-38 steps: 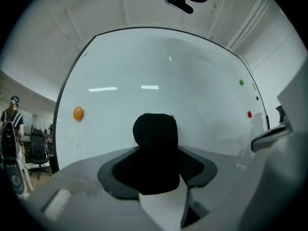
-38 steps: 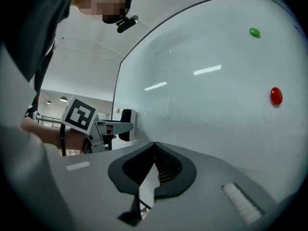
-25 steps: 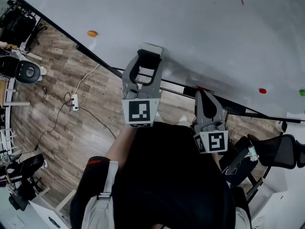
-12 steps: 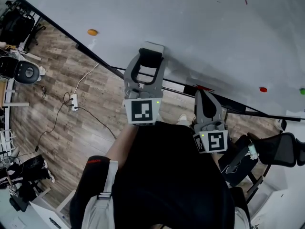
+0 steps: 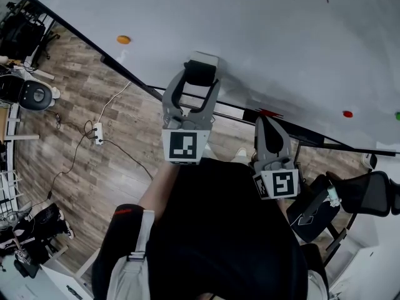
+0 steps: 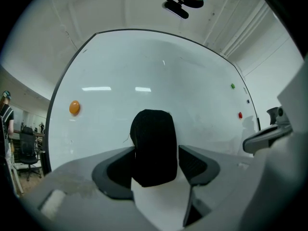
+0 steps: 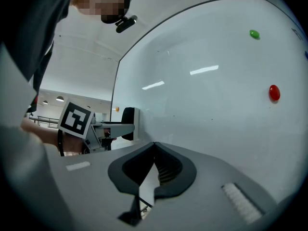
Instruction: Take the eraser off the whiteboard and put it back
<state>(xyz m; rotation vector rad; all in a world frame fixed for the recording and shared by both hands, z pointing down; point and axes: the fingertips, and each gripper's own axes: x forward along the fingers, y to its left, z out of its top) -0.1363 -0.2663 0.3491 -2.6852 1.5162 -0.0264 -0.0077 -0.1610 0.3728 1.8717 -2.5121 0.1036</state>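
The left tool [image 6: 156, 154] is opening around the black felt eraser [image 6: 153, 146]. Only the right gripper view shows its white back flat against the white whiteboard [image 7: 216, 105], and the right tool [image 7: 154, 147] pinched closed, empty.

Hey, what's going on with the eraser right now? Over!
Left tool opening, eraser between its jaws, against whiteboard. Right tool shut, empty. Nothing in the way.
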